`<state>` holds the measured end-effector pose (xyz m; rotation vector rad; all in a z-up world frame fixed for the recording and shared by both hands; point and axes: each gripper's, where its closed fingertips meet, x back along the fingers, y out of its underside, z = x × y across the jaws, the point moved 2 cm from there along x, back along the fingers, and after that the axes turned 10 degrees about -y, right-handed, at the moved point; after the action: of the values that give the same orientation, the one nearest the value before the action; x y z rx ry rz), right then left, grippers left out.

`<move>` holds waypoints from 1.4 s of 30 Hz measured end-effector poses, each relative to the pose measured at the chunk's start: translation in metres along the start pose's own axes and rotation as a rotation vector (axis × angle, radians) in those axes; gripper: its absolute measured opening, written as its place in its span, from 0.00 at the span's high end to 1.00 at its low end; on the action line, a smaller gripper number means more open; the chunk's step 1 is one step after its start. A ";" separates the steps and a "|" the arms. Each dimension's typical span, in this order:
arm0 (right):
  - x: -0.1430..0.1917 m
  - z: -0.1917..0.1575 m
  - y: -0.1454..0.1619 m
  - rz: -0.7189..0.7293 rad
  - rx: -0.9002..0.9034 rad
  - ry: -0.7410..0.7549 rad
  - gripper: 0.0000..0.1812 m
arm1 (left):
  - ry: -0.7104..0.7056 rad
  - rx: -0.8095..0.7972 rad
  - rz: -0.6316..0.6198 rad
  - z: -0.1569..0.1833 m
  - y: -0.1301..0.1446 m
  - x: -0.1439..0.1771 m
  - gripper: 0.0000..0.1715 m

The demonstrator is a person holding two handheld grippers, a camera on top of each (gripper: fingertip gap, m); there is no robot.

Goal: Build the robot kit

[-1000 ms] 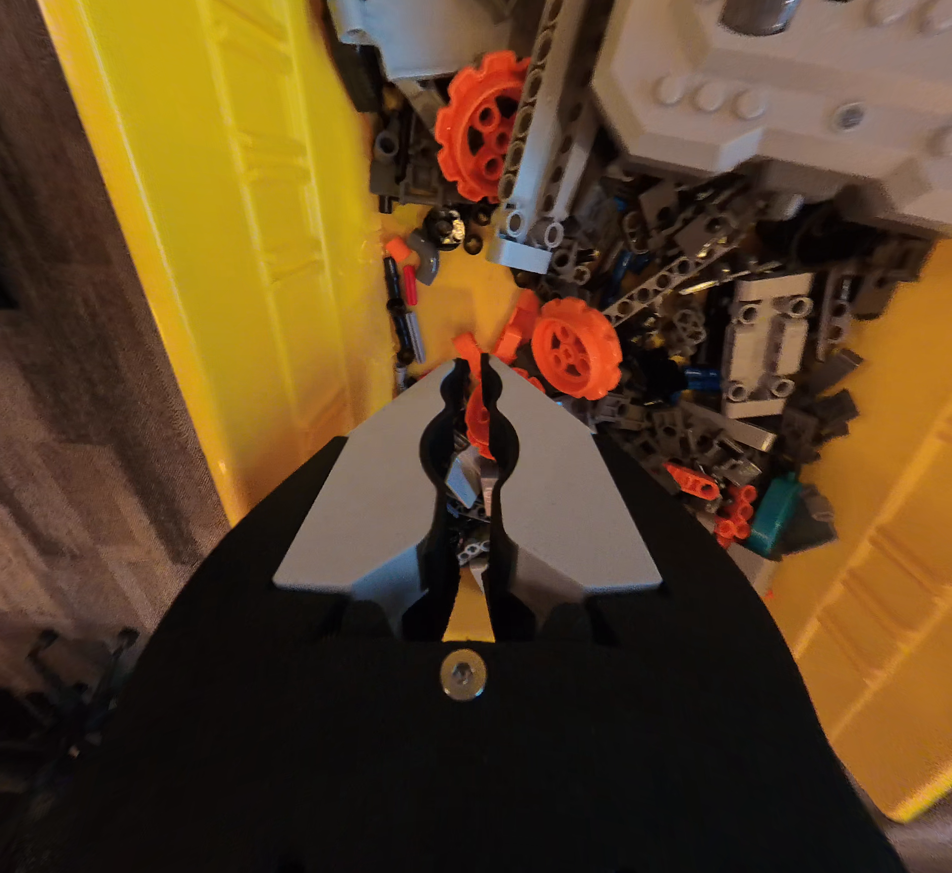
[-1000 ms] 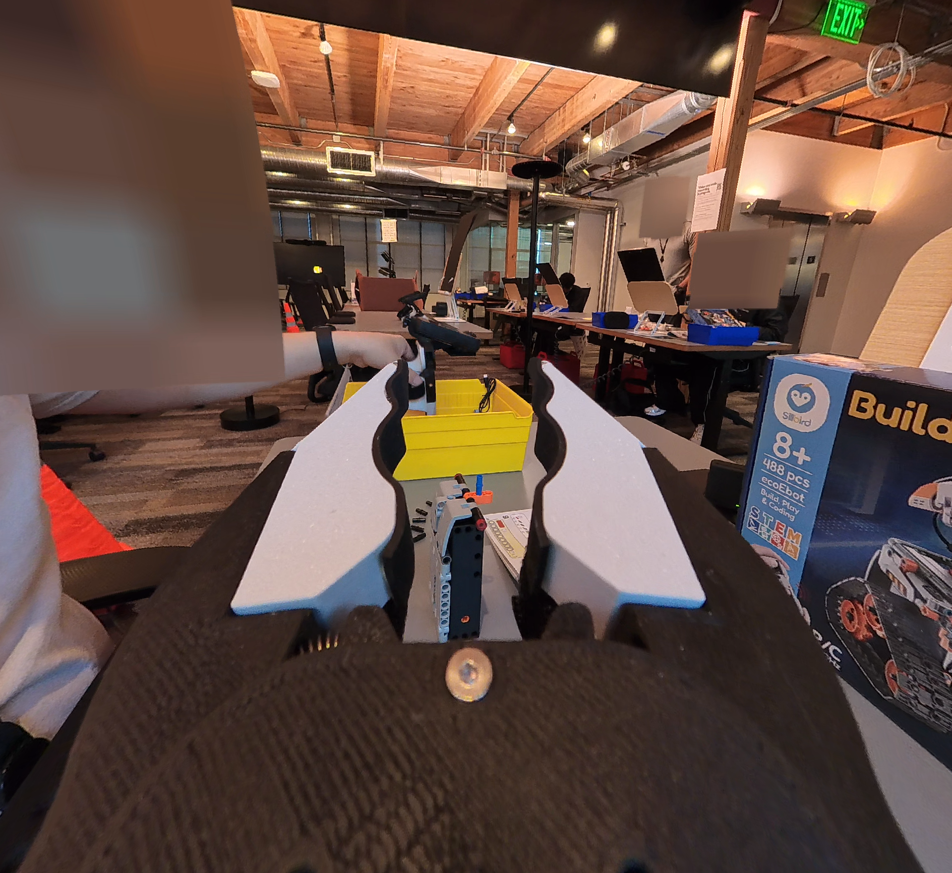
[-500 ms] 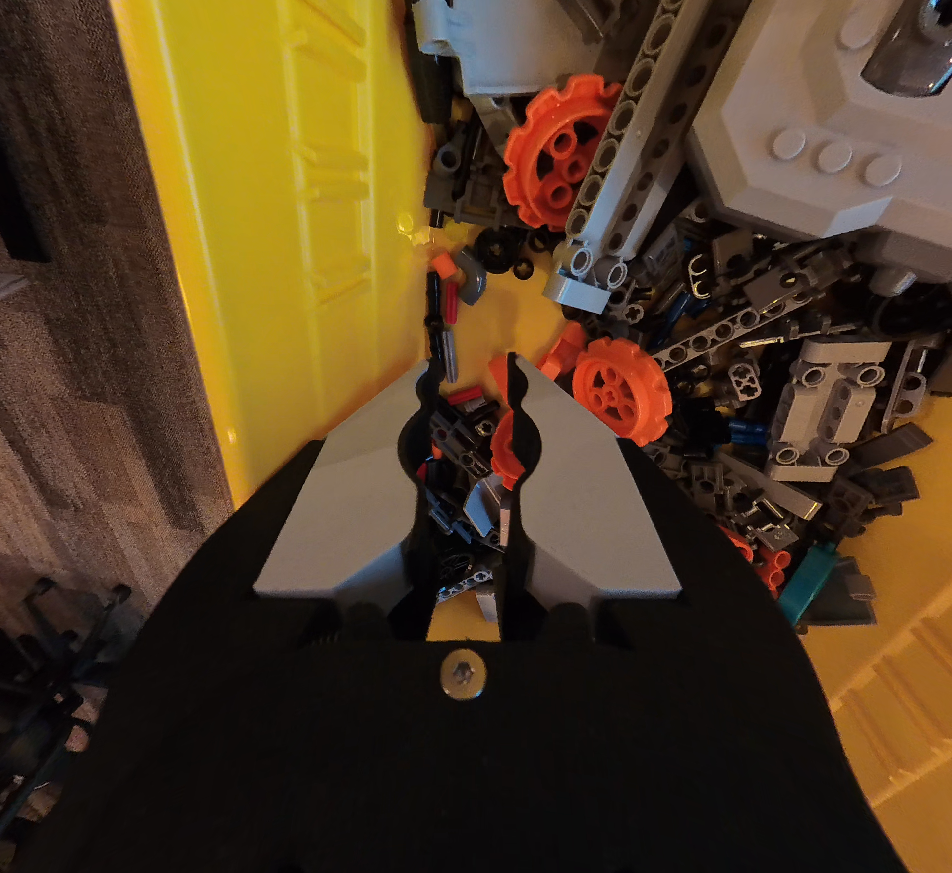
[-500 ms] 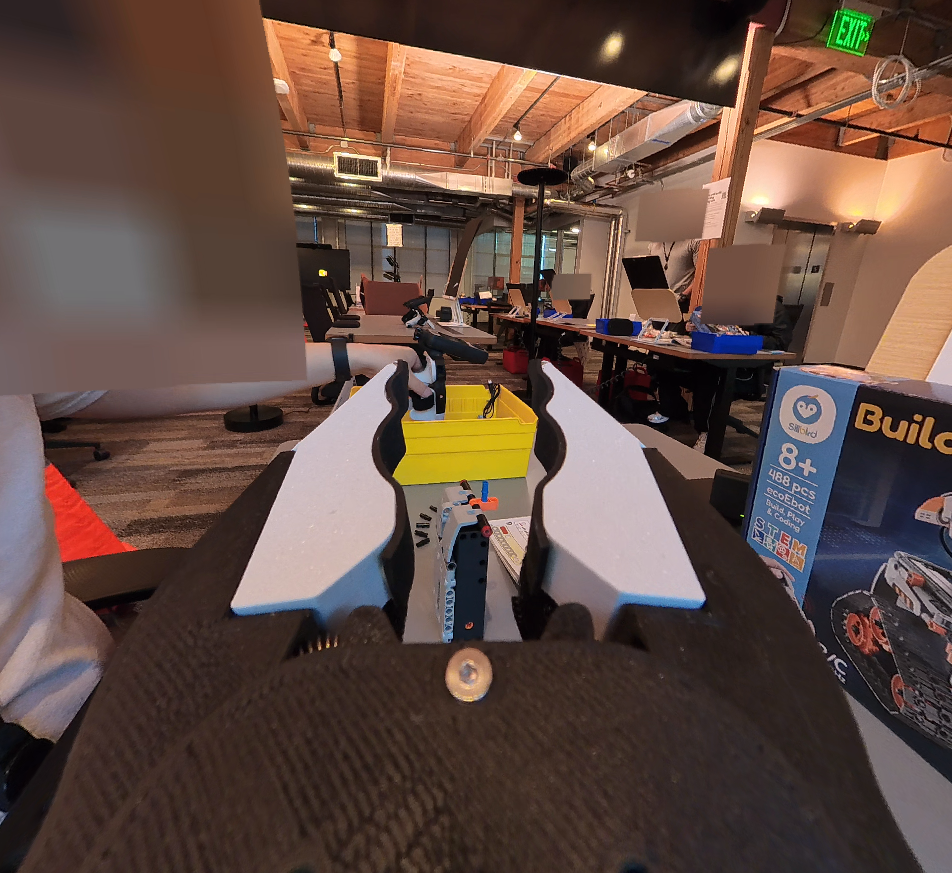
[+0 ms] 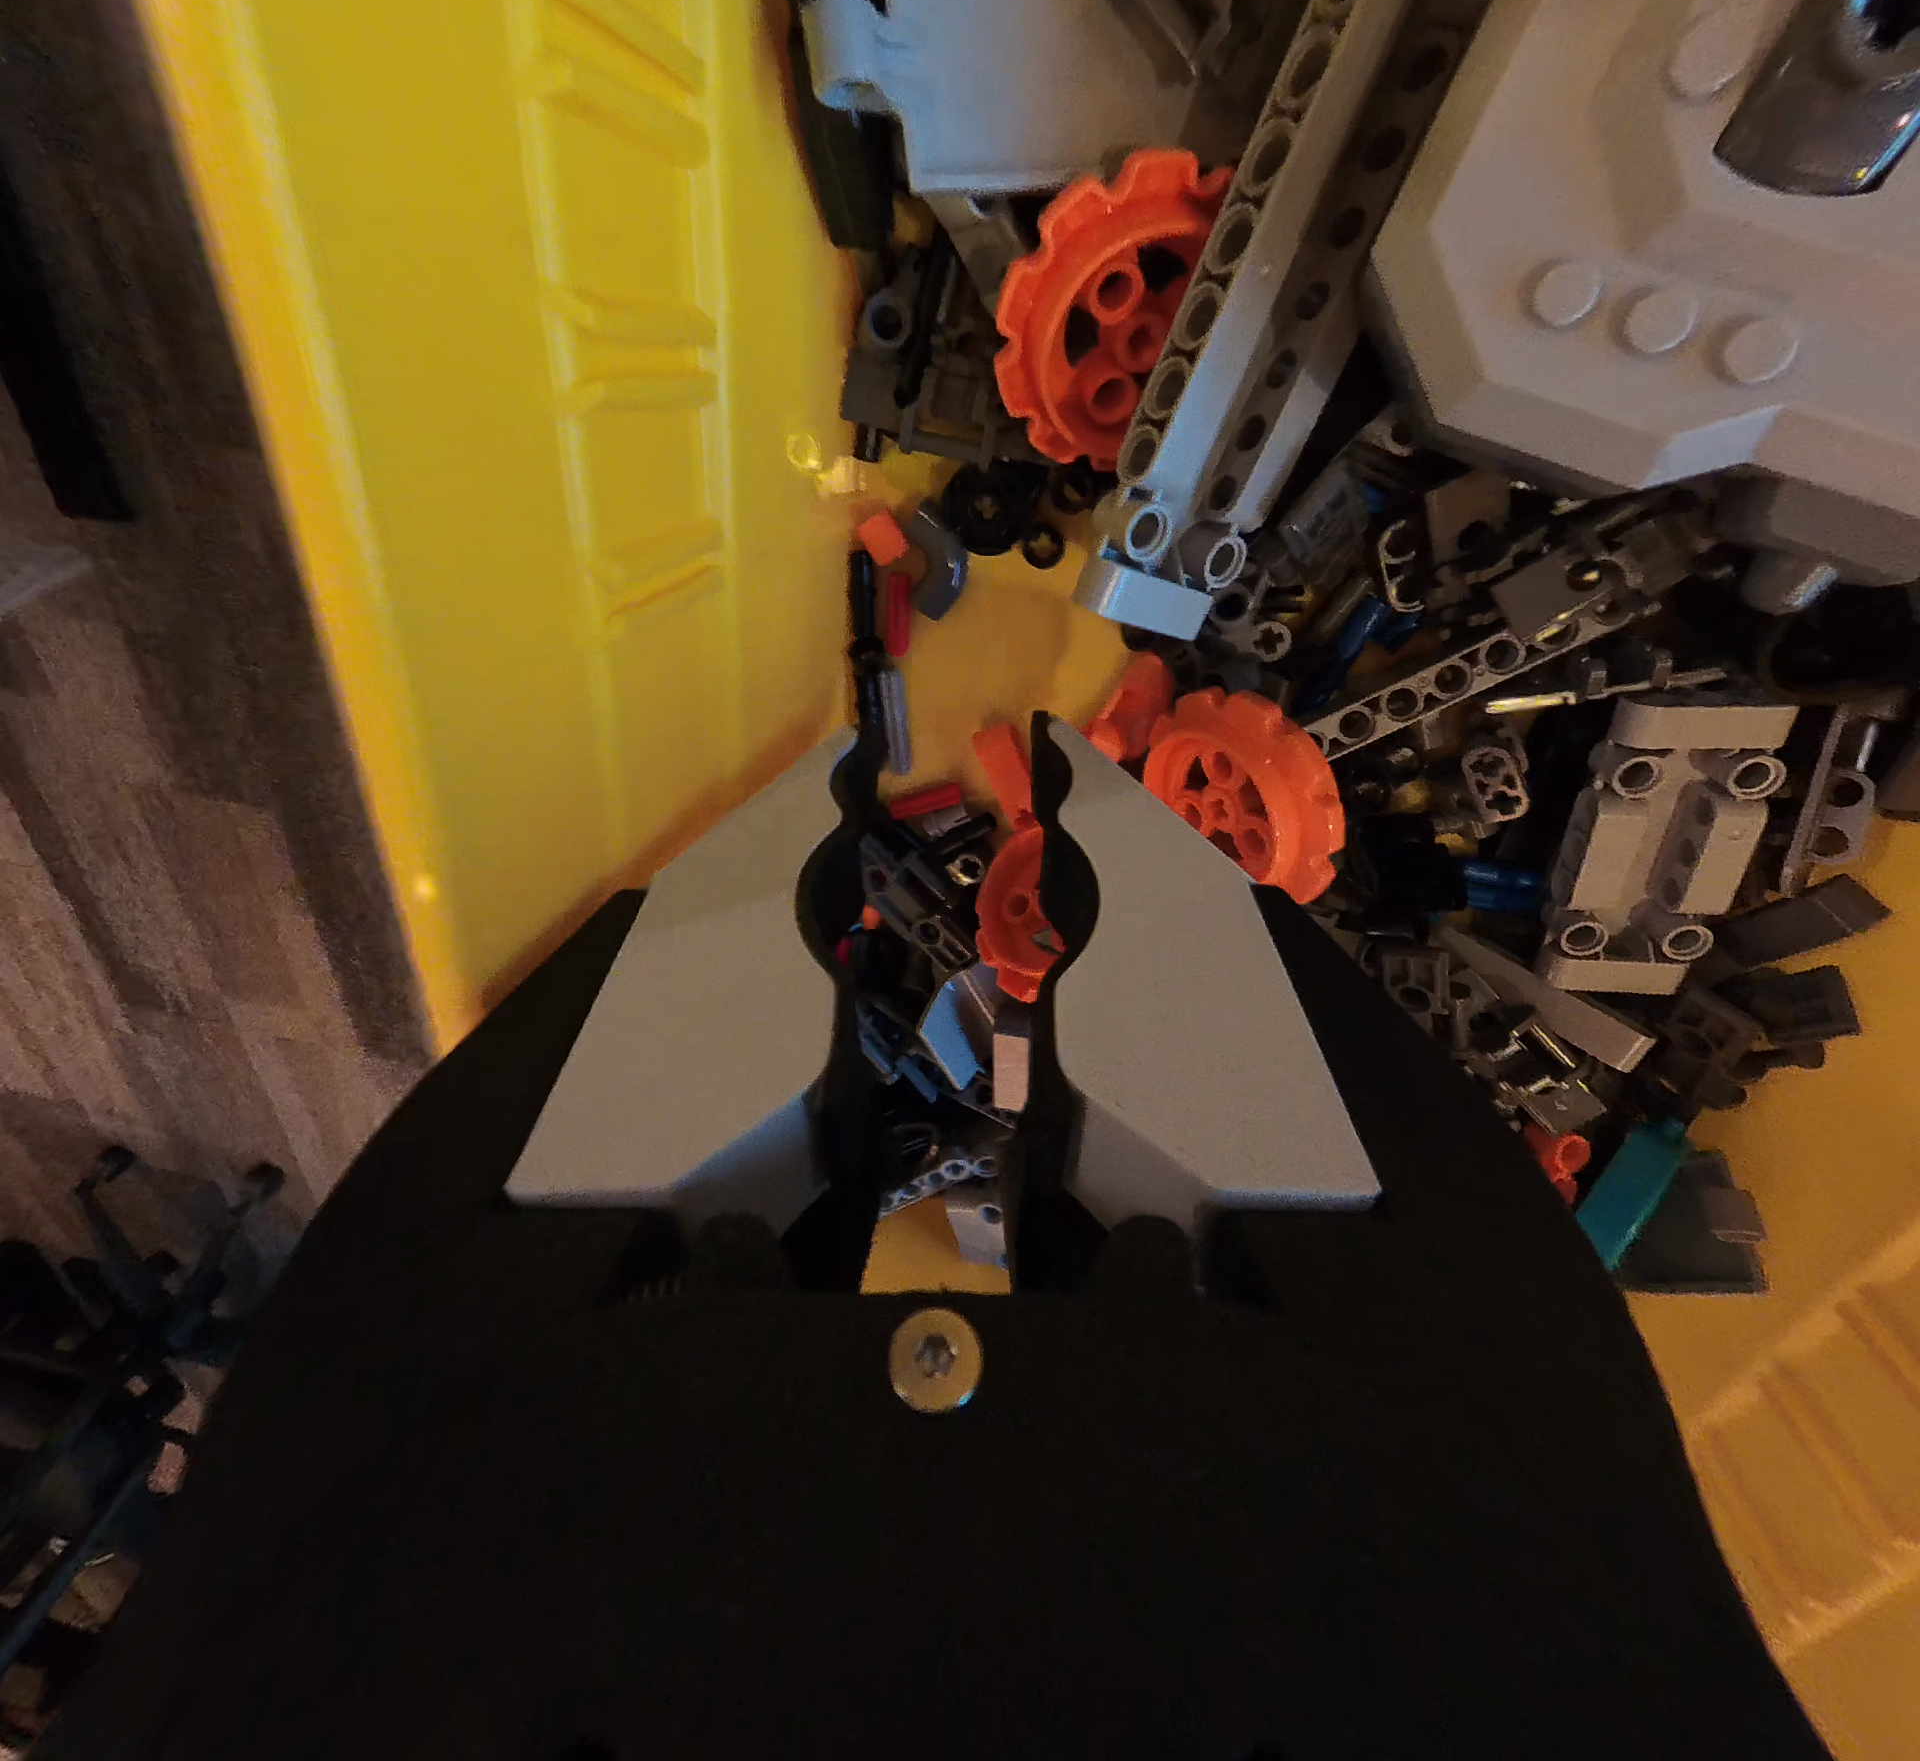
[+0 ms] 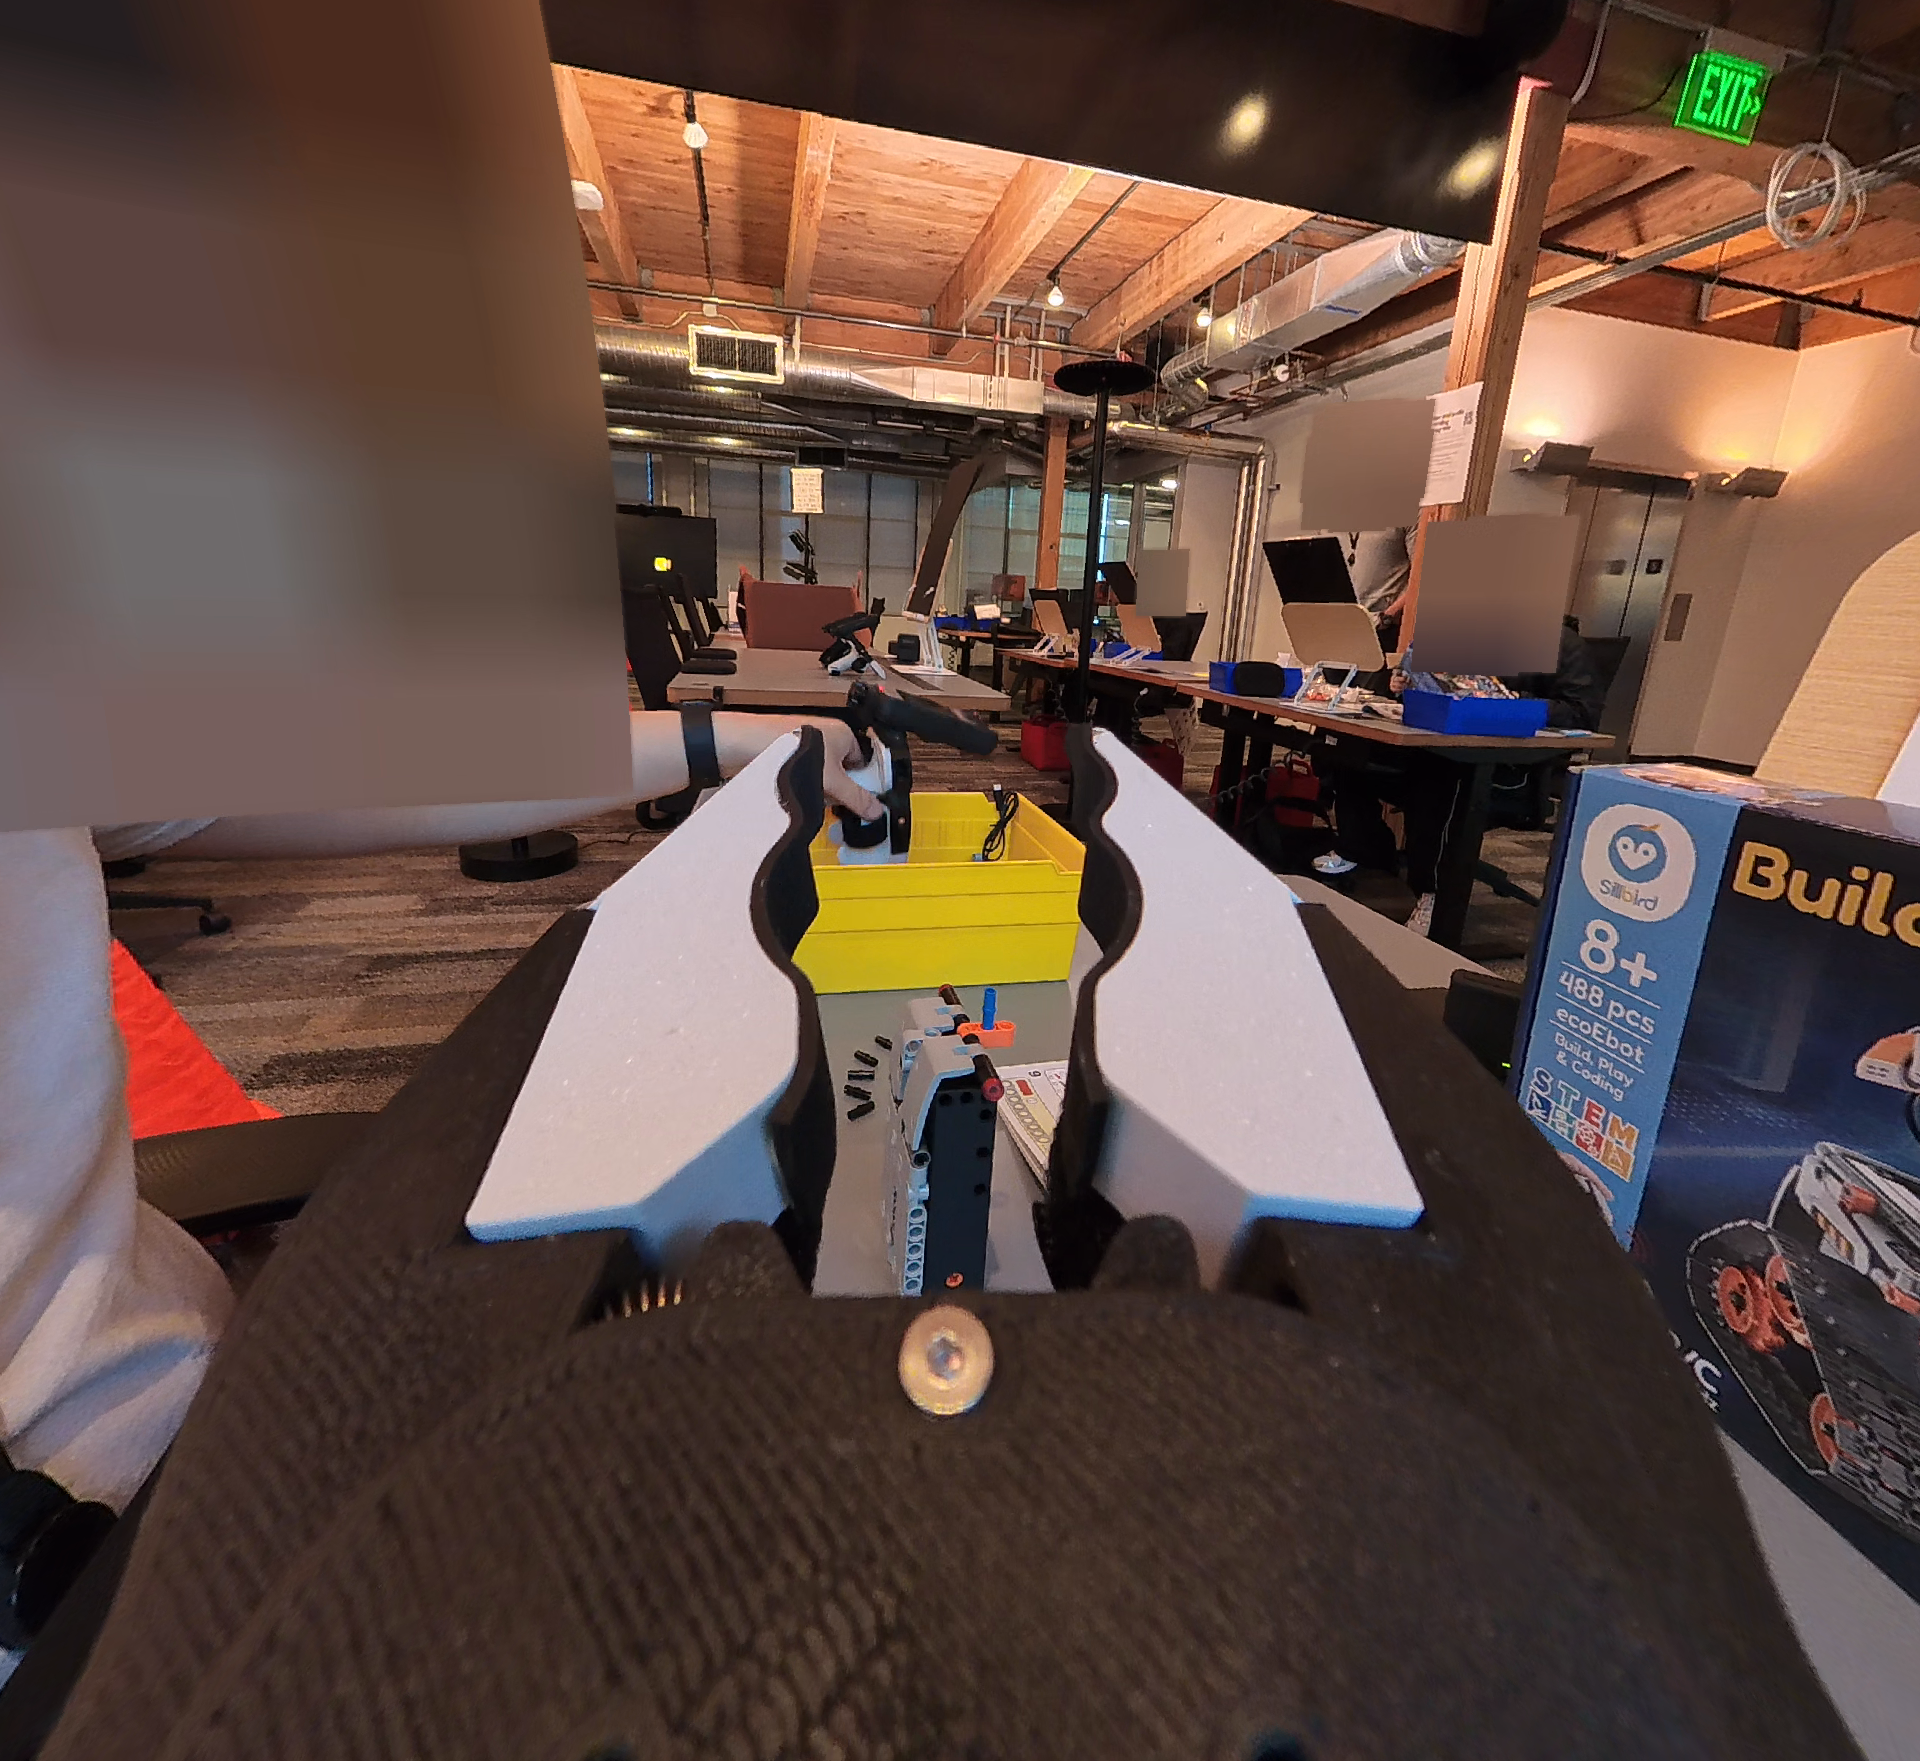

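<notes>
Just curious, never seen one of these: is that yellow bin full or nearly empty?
Partly full. The yellow bin holds a heap of building pieces on one side, while bare yellow floor shows elsewhere.

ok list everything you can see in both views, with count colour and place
bin: one, yellow, under the left gripper
toothed wheels: three showing, orange, in the bin
long beam: one, grey, across the largest wheel
big block: one, light grey, bin's top right
small parts: many, grey, black, blue, piled in the bin
part-built model: one, grey and black, on the table
booklet: one, white, beside the model
box: one, blue, table right
left gripper: open, low over the pile
right gripper: open, holding nothing
</notes>
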<state>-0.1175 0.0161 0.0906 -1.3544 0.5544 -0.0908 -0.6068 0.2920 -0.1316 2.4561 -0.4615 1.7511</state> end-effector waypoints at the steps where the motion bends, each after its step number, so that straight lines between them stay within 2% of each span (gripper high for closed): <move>1: -0.001 0.000 0.000 -0.001 -0.001 -0.002 0.74 | -0.018 0.005 0.015 -0.002 -0.002 0.002 0.83; 6: -0.002 0.000 0.002 -0.007 -0.005 -0.007 0.74 | -0.045 0.021 -0.011 0.002 -0.001 -0.004 0.78; 12: 0.001 0.000 -0.002 0.032 -0.023 -0.017 0.74 | -0.127 0.008 -0.032 0.002 -0.001 -0.006 0.78; 24: 0.004 -0.003 -0.010 0.060 -0.009 -0.019 0.74 | 0.011 0.032 0.020 0.003 0.000 -0.008 0.81; 29: 0.004 -0.003 -0.010 0.063 -0.011 -0.020 0.74 | -0.020 -0.001 0.034 0.002 0.000 -0.008 0.80; 31: 0.004 -0.003 -0.010 0.063 -0.011 -0.020 0.74 | -0.049 -0.005 0.016 0.000 0.001 -0.008 0.83; 37: 0.004 -0.003 -0.010 0.063 -0.013 -0.022 0.74 | -0.041 -0.030 0.006 0.002 0.003 -0.006 0.79; 42: 0.003 -0.004 -0.010 0.059 -0.014 -0.028 0.74 | 0.006 -0.066 0.107 0.005 -0.005 -0.002 0.74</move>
<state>-0.1142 0.0090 0.0981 -1.3503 0.5717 -0.0195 -0.6017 0.2956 -0.1349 2.4220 -0.6501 1.7518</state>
